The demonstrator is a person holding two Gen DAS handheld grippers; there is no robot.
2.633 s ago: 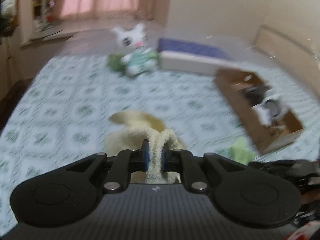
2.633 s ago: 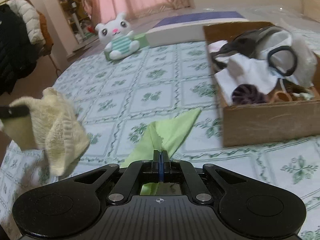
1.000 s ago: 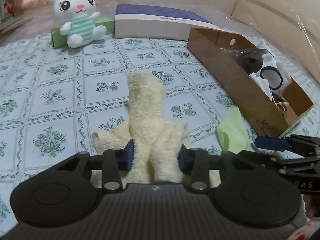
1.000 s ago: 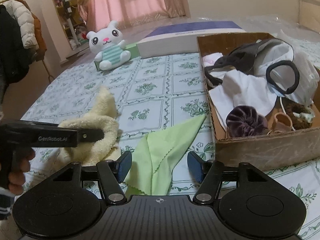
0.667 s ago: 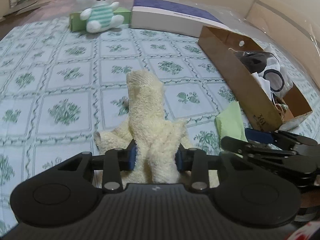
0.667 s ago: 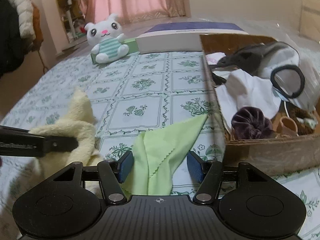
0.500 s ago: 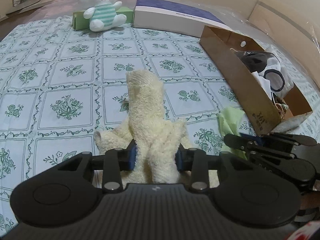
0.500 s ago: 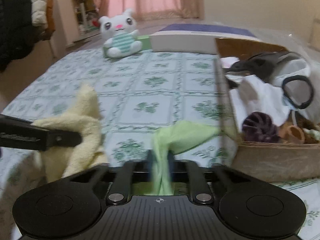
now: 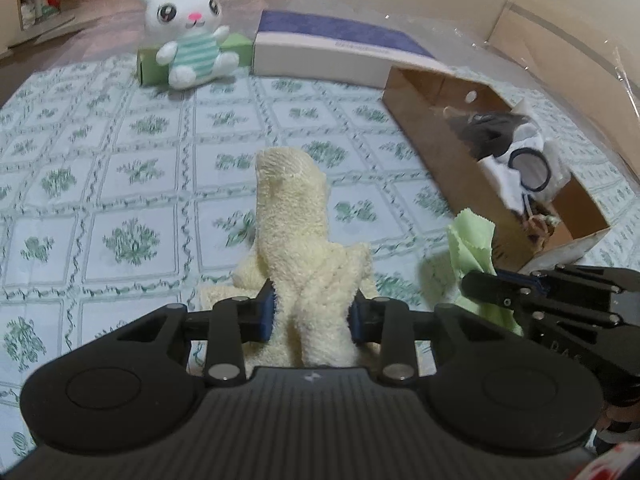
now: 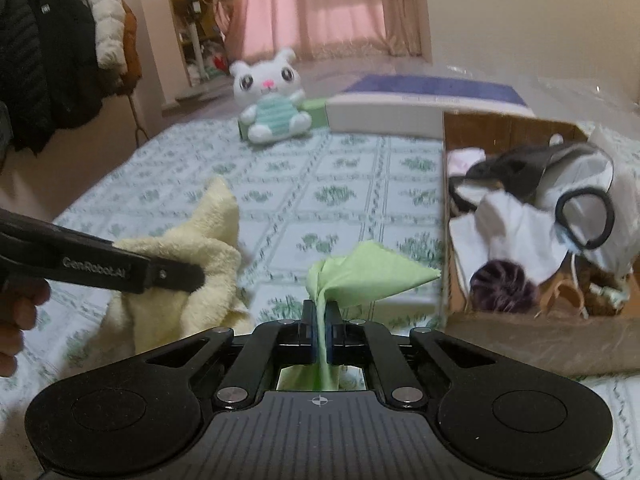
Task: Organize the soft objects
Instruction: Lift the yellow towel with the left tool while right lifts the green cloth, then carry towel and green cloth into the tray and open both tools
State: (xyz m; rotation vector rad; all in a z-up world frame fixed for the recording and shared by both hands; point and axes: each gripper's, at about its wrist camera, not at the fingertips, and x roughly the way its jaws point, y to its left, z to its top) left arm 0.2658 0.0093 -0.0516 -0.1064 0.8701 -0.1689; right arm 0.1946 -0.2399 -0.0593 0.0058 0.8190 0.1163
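on the left, the left tongs [image 9: 313,314] press both pads against a bunched yellow towel [image 9: 298,240], which lies on the green-patterned bed cover [image 9: 132,184] with one end standing up. to the right, the right tongs [image 10: 319,337] are closed tight on a light green cloth [image 10: 362,272], whose free corner is raised above the bed cover. further right, just beside the cloth, a cardboard box [image 10: 520,344] holds white and dark soft things.
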